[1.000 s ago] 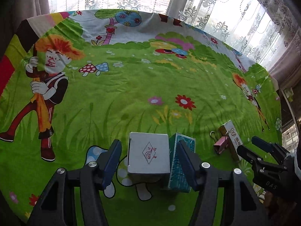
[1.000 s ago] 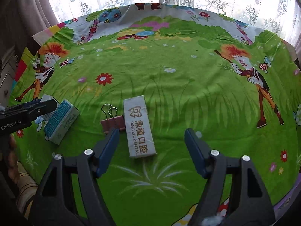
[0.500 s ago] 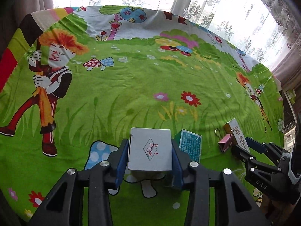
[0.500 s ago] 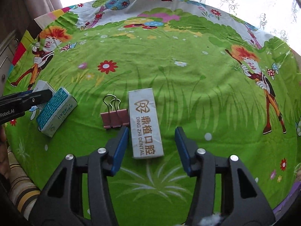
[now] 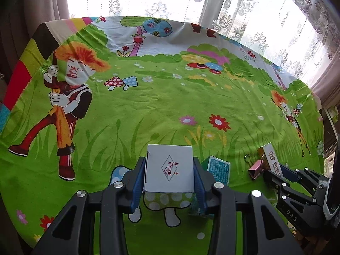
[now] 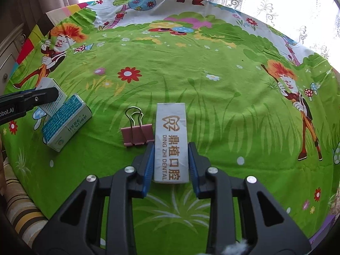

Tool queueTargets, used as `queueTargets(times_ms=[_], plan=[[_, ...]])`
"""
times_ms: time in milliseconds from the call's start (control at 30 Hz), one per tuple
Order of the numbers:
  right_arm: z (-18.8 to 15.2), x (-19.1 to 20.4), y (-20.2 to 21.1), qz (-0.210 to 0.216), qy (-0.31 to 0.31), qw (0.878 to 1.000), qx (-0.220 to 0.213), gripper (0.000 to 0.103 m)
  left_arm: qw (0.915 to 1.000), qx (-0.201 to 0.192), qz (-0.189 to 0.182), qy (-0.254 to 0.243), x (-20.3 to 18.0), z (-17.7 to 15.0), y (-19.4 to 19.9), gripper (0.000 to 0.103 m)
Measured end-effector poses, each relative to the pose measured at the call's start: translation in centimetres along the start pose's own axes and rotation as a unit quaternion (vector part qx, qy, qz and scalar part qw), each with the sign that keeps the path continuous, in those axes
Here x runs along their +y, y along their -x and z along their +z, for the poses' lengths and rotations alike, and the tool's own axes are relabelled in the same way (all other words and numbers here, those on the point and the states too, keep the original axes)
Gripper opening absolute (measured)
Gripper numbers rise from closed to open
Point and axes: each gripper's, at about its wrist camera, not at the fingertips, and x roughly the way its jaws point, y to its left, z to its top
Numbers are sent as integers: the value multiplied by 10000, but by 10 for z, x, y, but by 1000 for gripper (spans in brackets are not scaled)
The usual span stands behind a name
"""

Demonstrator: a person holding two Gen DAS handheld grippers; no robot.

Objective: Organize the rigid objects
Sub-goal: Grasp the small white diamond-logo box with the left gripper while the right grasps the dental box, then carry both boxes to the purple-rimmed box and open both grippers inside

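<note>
Two grippers are working over a green cartoon-print cloth (image 5: pixel 161 106). Nearest the left wrist camera, the left gripper (image 5: pixel 169 179) is clamping a white box (image 5: pixel 169 167) with a red diamond logo, both blue pads pressing on its sides. Touching its right pad, a teal box (image 5: pixel 218 167) is lying on the cloth. In the right wrist view, the right gripper (image 6: pixel 171 165), its jaws having just been closing, is pinching the near end of a long white dental-branded box (image 6: pixel 171 136) that is lying flat, pointing away from the camera. Just beside that box's left edge, a pink binder clip (image 6: pixel 137 135) is resting with its wire handles pointing away. Farther back, lace curtains (image 5: pixel 255 17) are hanging behind the cloth's far edge.
</note>
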Motion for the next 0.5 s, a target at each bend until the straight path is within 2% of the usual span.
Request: queueTargets(times_ms=[233, 500], plan=[[-3, -6, 24, -236, -151, 9993, -235, 34, 9995, -229, -184, -65, -17, 2, 21, 42], [-16, -17, 59, -320, -432, 9978, -385, 34, 9980, -288, -448, -336, -54, -6, 43, 42]])
